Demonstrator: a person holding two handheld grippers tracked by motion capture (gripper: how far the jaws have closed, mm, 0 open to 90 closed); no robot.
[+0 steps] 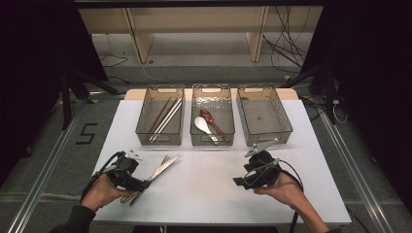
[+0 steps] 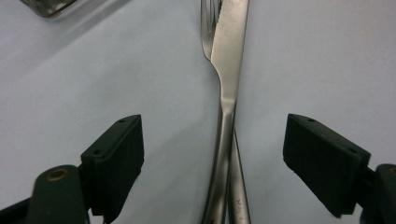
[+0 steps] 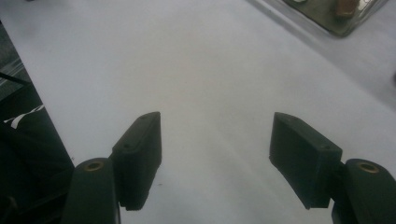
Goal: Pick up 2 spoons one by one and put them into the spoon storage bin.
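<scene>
A steel knife [image 1: 164, 167] lies across a fork [image 1: 165, 159] on the white table [image 1: 204, 189], left of centre. My left gripper [image 1: 143, 184] is low over their handles. In the left gripper view the knife [image 2: 229, 70] and the fork [image 2: 206, 28] beneath it run up between the jaws of the left gripper [image 2: 215, 123]. Those jaws stand open, with a gap to the handles on each side. My right gripper [image 1: 239, 182] hovers over bare table at the right, pointing left. In its own view the right gripper [image 3: 215, 121] is open with nothing between its jaws.
Three clear bins stand in a row at the back. The left bin [image 1: 160, 141] holds chopsticks [image 1: 165, 115]. In the middle bin [image 1: 212, 141] lie a white spoon [image 1: 201, 124] and a red-brown spoon [image 1: 209, 116]. The right bin [image 1: 267, 138] holds nothing.
</scene>
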